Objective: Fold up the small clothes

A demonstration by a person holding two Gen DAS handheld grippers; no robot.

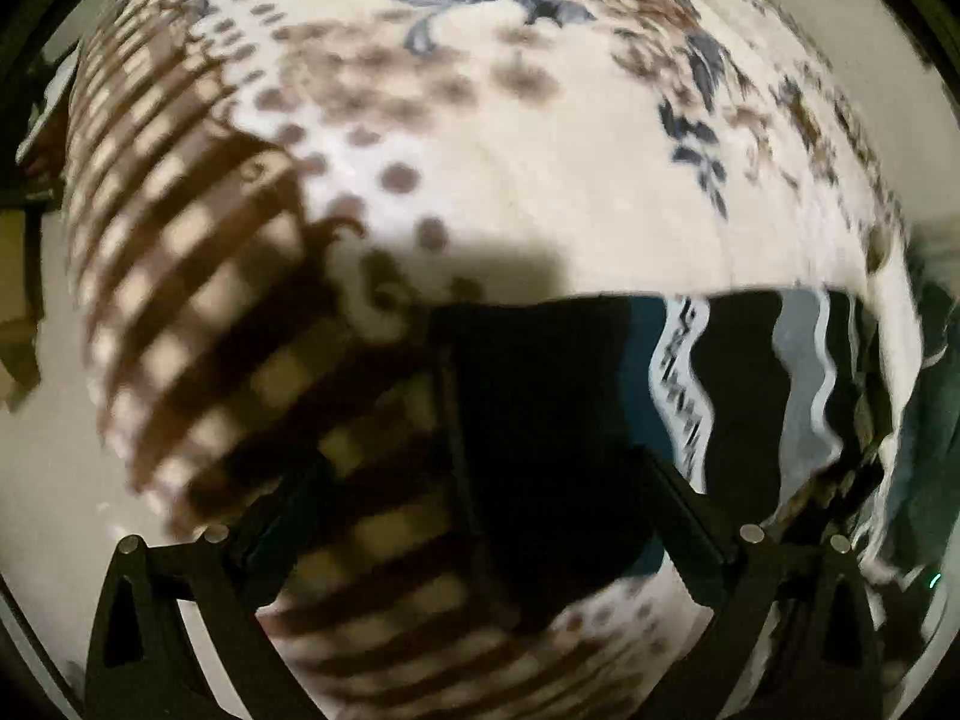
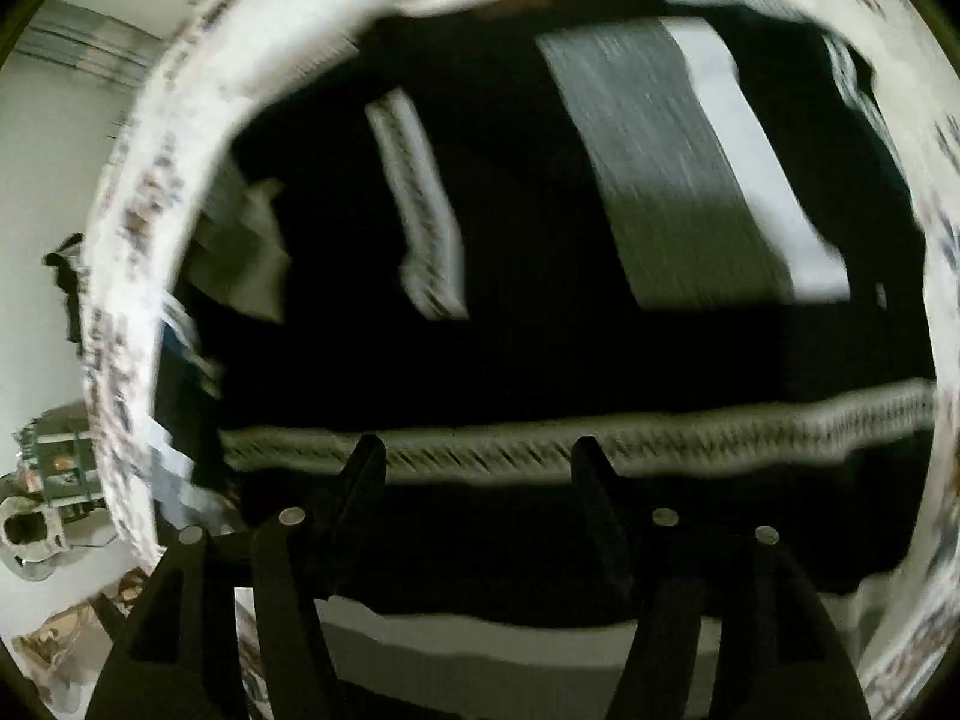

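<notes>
My right tongs [image 2: 477,450] hung spread just over the dark garment [image 2: 540,330] on the patterned blanket [image 1: 510,168], its pale band [image 2: 600,438] running crosswise before them, while my left tongs [image 1: 540,420], spread too, sat at its edge.

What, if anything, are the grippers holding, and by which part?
Right gripper is open, holding nothing; whether left gripper grips the dark garment cannot be told.
</notes>
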